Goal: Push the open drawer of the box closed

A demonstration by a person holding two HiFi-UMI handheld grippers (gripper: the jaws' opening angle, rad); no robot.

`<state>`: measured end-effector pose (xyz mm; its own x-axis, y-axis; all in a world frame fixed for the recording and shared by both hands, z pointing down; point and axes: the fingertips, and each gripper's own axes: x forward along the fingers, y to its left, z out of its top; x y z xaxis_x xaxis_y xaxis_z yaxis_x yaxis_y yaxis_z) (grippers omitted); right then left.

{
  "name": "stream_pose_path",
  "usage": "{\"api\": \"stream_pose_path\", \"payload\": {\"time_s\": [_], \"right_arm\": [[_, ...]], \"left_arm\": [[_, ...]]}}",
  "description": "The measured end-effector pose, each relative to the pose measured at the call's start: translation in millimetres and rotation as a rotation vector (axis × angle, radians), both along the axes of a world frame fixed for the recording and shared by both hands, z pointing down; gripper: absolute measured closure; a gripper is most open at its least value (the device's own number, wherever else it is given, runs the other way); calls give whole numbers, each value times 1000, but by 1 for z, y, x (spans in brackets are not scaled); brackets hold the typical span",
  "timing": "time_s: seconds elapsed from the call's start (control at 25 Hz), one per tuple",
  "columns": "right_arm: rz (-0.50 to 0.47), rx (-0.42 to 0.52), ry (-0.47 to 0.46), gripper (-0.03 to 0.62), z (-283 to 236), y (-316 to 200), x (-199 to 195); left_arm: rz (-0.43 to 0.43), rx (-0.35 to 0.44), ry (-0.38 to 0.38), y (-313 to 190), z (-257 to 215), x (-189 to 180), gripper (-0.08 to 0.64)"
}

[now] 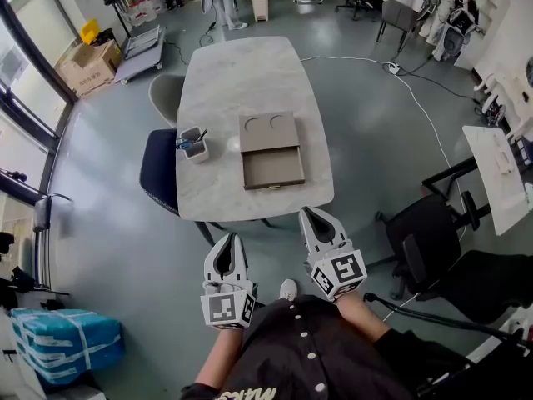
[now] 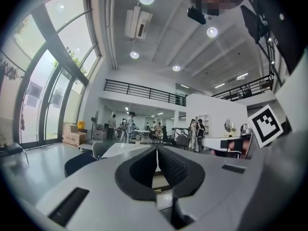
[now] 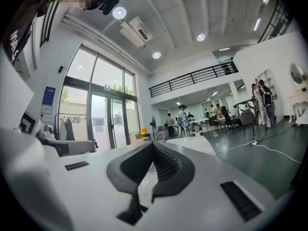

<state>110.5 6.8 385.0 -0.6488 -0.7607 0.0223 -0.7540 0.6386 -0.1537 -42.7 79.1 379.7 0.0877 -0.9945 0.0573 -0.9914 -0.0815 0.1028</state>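
Observation:
On the pale marble table [image 1: 241, 73] lies a flat grey-brown box [image 1: 268, 130]. Its drawer [image 1: 272, 168] is pulled out toward me and looks empty. Both grippers hang below the table's near edge, apart from the box. My left gripper [image 1: 227, 238] is shut with nothing between its jaws, well short of the table. My right gripper [image 1: 310, 213] is also shut on nothing, its tip close to the table's near right corner. In the left gripper view the jaws of the left gripper [image 2: 156, 148] meet, and in the right gripper view those of the right gripper [image 3: 153, 144] meet too.
A small pen cup [image 1: 194, 145] stands left of the box. A dark blue chair [image 1: 158, 170] and a grey chair [image 1: 164, 95] sit at the table's left side. To the right stand a black office chair [image 1: 426, 238] and a white desk [image 1: 498, 173]. A cable [image 1: 416, 98] runs across the floor.

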Motion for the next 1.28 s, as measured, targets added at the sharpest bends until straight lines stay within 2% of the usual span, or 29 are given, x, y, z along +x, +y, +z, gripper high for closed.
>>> {"api": "stream_pose_path", "payload": {"time_s": [0.36,0.52,0.72,0.88,1.08,1.28], "right_arm": [[-4,-36,16,595,14,-30,-21],[24,-38,30,595,15,-53,-35],[64,-6,52,595,0,-87,-56],[108,-19,42,595,-5,-111,-73],[135,-42,46,595,-1,-125,-94],[161,-67,46,595,4,-135,-97]], "left_arm": [[-22,-40,18,-26,13,-25,541],[7,-46,31,-54,17,-41,541],[58,-15,33,-98,4,-65,541],[100,-4,26,-125,-4,-84,541],[125,-11,32,-145,-3,-106,541],[160,-36,43,-159,4,-109,541]]}}
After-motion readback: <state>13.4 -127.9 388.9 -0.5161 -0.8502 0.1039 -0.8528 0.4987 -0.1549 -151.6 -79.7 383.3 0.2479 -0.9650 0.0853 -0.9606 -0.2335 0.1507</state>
